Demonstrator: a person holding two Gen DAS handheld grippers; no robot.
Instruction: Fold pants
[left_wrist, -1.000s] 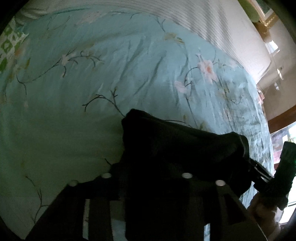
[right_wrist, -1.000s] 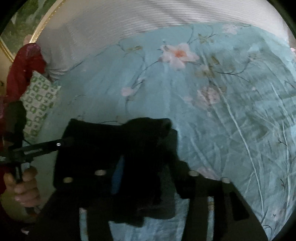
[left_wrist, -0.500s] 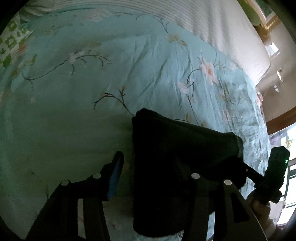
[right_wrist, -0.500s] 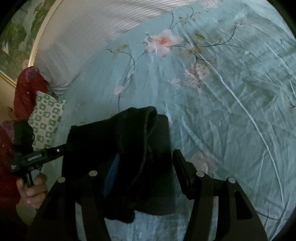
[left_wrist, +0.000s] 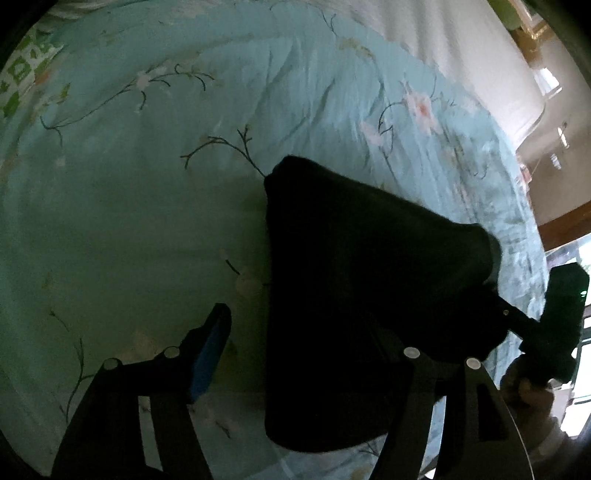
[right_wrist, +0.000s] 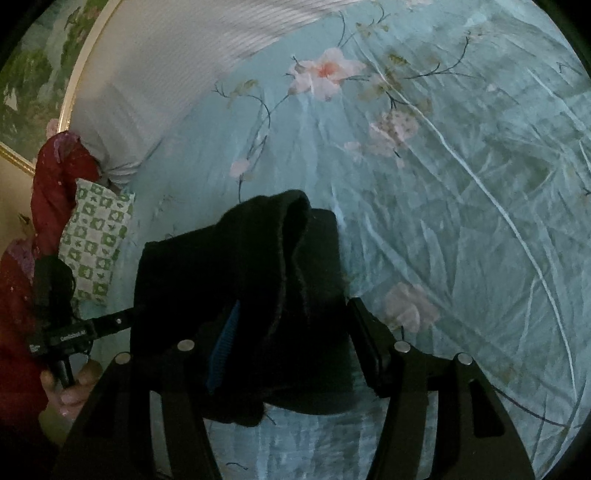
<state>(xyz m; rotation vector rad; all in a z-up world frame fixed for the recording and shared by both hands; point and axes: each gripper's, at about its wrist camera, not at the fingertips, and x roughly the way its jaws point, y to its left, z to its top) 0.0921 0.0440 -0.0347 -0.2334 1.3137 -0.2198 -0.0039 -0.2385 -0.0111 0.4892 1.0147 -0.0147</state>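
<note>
The black pants (left_wrist: 354, 280) lie folded in a thick bundle on the teal floral bedsheet (left_wrist: 147, 184). My left gripper (left_wrist: 306, 343) is open; its blue-padded left finger (left_wrist: 210, 350) rests on the sheet beside the bundle, the right finger is hidden behind the fabric. In the right wrist view the pants (right_wrist: 240, 280) lie between the fingers of my right gripper (right_wrist: 291, 343), which is open, with a raised fold of cloth between the jaws. The other gripper (right_wrist: 74, 332) shows at the bundle's left edge.
A green-and-white patterned pillow (right_wrist: 96, 240) and a red garment (right_wrist: 51, 184) lie at the bed's left edge. A white striped cover (right_wrist: 177, 74) spans the far side. A window and wooden frame (left_wrist: 561, 221) are at the right.
Both grippers have opened and let go of the pants. The bundle has settled onto the sheet, and both grippers have drawn back slightly.
</note>
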